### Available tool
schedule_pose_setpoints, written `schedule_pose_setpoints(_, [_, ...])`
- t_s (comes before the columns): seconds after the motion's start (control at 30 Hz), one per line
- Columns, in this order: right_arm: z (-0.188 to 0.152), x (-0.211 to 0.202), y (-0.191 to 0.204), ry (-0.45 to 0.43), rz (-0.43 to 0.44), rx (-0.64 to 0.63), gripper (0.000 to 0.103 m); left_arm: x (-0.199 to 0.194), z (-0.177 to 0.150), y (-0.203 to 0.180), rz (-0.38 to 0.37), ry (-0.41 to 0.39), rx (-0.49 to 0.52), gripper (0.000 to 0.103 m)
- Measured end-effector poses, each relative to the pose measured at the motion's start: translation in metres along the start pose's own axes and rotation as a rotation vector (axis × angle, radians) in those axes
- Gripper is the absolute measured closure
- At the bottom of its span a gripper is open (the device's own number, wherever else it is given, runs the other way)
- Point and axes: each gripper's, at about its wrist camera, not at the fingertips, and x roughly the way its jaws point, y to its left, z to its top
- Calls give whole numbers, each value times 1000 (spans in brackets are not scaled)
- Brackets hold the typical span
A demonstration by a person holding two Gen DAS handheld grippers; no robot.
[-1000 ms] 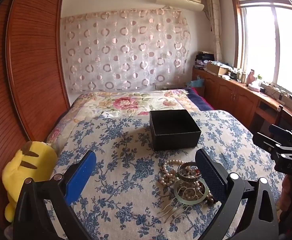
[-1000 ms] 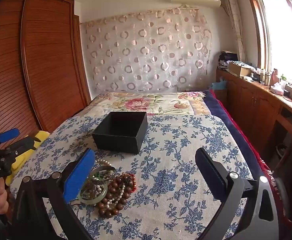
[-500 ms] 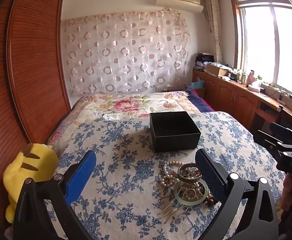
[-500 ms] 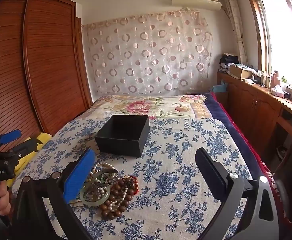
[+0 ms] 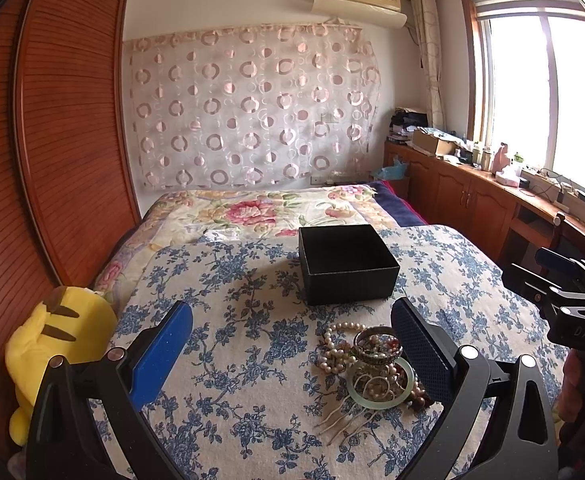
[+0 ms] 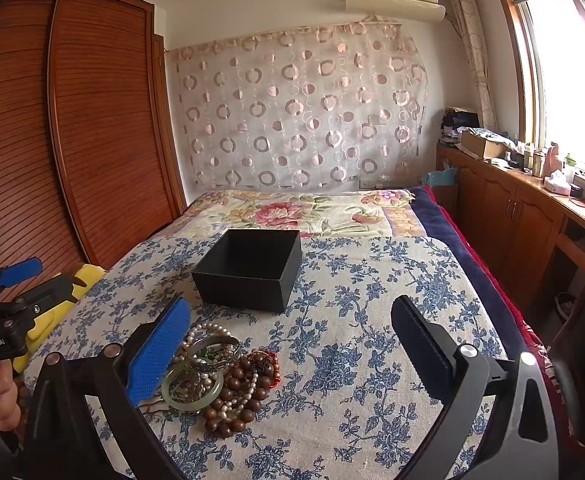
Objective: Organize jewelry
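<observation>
On the blue-flowered bedspread (image 5: 228, 360), the jewelry pile (image 5: 372, 368) lies in a heap just short of the open black box (image 5: 346, 264), which stands farther up the bed and appears empty. The left hand-held gripper (image 5: 292, 348) is spread wide and holds nothing; the pile sits low and to its right, close against its dark right finger (image 5: 420, 344). The right hand-held gripper (image 6: 292, 344) is likewise spread and empty; in its view the same pile (image 6: 216, 376) lies low and to its left, partly hidden by its blue left finger (image 6: 158, 352). The heap thus lies between the two tools, near both; neither is clearly nearer. A pale green bangle (image 6: 191, 390) lies flat at the near side, with a metal bangle (image 5: 377, 346) propped above it, pearl strands (image 5: 338, 344) and brown wooden beads (image 6: 238, 396) tangled around, and a comb (image 5: 344, 416) pointing toward the cameras. Judgement: no piece is yet boxed. Either tool must angle inward and downward; tangled strands may drag neighbouring pieces.
</observation>
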Motion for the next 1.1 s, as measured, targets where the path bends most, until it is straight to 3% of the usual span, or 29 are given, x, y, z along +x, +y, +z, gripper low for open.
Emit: schedule_pose_setpoints(1.1, [1, -2, 1, -5, -1, -2, 2, -7, 0, -4, -10, -9, 3, 7])
